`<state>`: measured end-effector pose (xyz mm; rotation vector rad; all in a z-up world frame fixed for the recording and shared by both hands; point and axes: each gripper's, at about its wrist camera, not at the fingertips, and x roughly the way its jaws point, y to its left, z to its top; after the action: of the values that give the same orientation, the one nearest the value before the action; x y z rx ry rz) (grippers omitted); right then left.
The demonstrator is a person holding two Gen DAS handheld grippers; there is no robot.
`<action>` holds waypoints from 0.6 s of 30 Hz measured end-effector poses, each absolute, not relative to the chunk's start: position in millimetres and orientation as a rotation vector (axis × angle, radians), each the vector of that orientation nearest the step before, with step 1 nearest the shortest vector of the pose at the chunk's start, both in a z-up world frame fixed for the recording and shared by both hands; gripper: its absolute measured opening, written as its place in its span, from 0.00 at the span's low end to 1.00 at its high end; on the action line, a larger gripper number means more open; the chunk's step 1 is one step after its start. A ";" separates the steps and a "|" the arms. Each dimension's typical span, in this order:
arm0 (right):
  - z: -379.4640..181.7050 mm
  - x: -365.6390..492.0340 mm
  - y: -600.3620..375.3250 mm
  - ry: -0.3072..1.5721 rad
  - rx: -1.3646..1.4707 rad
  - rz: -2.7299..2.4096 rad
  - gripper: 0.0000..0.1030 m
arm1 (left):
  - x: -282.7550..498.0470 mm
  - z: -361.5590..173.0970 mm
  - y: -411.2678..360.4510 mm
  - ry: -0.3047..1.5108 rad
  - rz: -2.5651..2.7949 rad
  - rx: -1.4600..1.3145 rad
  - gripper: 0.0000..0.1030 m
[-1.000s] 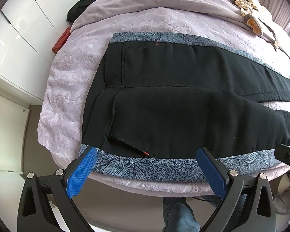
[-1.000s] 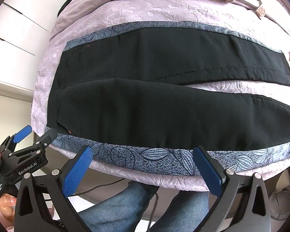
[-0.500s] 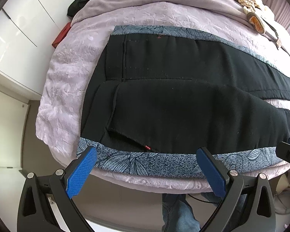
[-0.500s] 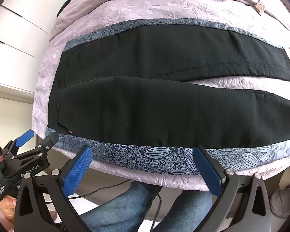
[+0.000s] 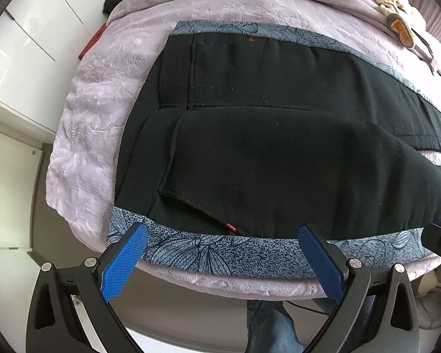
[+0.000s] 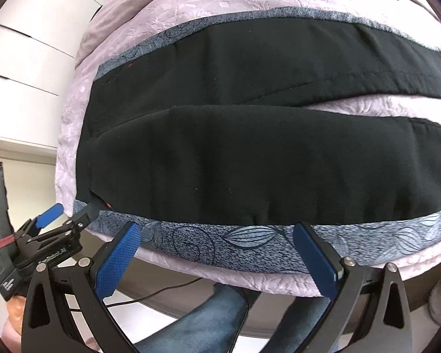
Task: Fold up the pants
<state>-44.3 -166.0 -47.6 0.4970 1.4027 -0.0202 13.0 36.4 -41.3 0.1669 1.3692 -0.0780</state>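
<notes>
From the left wrist view, we see the pants (image 5: 279,153) lying flat on the bed (image 5: 97,111), waistband end to the left, both legs running off to the right, with a patterned grey-blue strip (image 5: 208,250) along the near edge. Our left gripper (image 5: 220,253) hovers just short of that edge, fingers (image 5: 123,261) spread wide and holding nothing. We judge the step is to catch the near side at the waist corner, so we should come in low and take both layers by the small red tag (image 5: 230,227).

From the right wrist view, the near leg (image 6: 279,164) lies apart from the far leg (image 6: 279,67), bedcover showing between them. Our right gripper (image 6: 217,250) also stands wide apart and empty, near the edge. We should grip further down the leg and lift evenly with the left, or the fabric may sag.
</notes>
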 end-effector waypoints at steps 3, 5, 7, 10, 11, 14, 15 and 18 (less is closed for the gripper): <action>-52.8 -43.2 -165.3 1.403 0.506 -0.018 1.00 | 15.6 -47.1 37.4 1.382 -0.069 0.169 1.00; -55.3 -42.6 -165.0 1.403 0.512 -0.019 1.00 | 17.0 -48.7 37.9 1.382 -0.066 0.171 1.00; -57.8 -41.2 -165.1 1.402 0.515 -0.018 1.00 | 18.2 -50.8 37.8 1.381 -0.065 0.176 1.00; -59.3 -41.1 -167.2 1.399 0.520 -0.014 1.00 | 19.8 -53.6 38.5 1.383 -0.064 0.176 1.00; -59.9 -40.9 -167.3 1.398 0.523 -0.012 1.00 | 20.7 -54.3 39.7 1.384 -0.064 0.173 1.00; -61.9 -41.6 -166.2 1.390 0.545 0.007 1.00 | 21.5 -56.1 42.7 1.384 -0.071 0.157 1.00; -62.2 -42.3 -165.5 1.385 0.555 0.019 1.00 | 21.6 -56.2 44.4 1.382 -0.079 0.146 1.00; -61.8 -48.0 -160.8 1.347 0.620 0.123 1.00 | 21.3 -57.5 53.3 1.380 -0.127 0.080 1.00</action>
<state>-48.0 -160.8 -61.8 0.6198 1.3465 0.1228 21.3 53.3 -57.5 0.0797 1.3804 -0.1266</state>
